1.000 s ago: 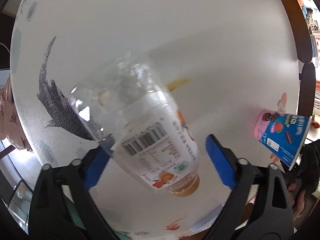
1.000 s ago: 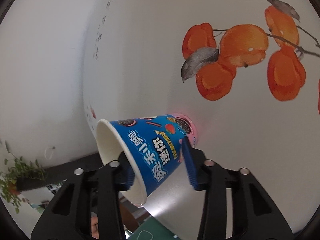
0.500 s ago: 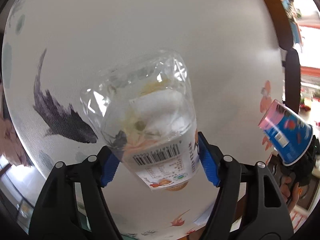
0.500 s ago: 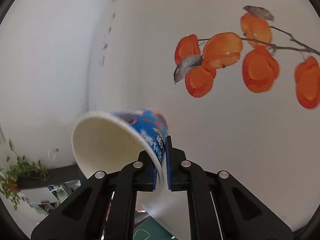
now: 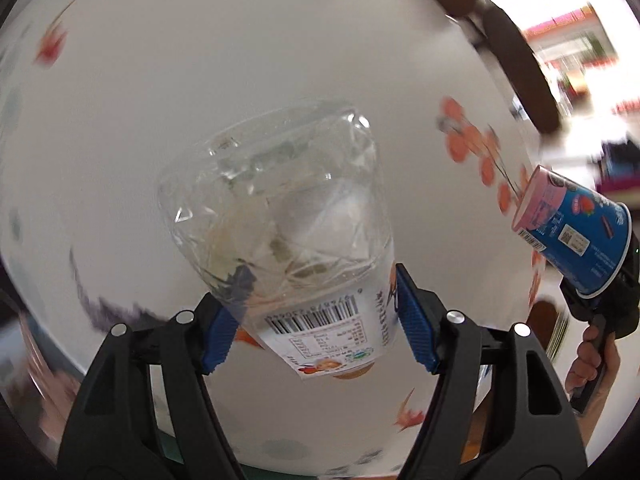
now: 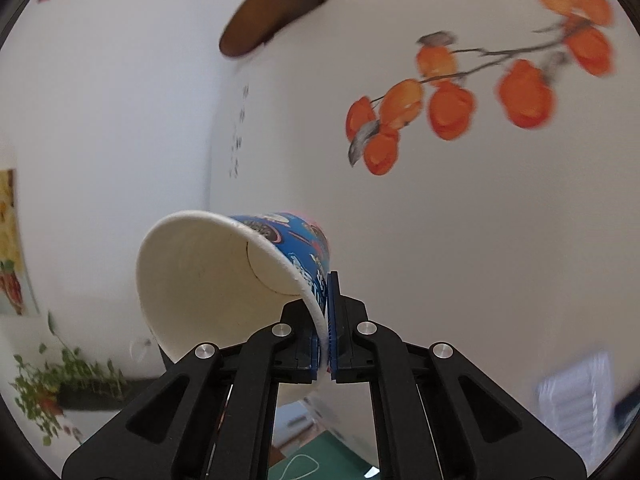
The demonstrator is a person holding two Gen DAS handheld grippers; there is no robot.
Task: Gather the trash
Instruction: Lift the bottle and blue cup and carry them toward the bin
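Observation:
A clear crumpled plastic bottle [image 5: 280, 216] with a white barcode label hangs above the table, base toward the camera. My left gripper [image 5: 316, 316] is shut on its labelled body, a blue pad pressed on each side. A blue paper cup [image 6: 240, 272] with a pink bottom lies on its side in the air, its white mouth facing the right wrist camera. My right gripper [image 6: 323, 320] is shut on the cup's rim wall, one pad inside and one outside. In the left wrist view the same cup [image 5: 572, 236] shows at far right, held by the right gripper in a hand [image 5: 592, 360].
The white tablecloth [image 6: 460, 260] carries printed orange fruit [image 6: 452, 108] on a branch. Dark chair backs [image 5: 516, 64] stand along the table's far edge. A potted plant [image 6: 48, 384] sits low on the left beyond the table. A blurred pale sheet [image 6: 576, 396] lies at lower right.
Both grippers closed and rose off the table: the left took the bottle and rolled with it, the right pinched the cup's rim and lifted it.

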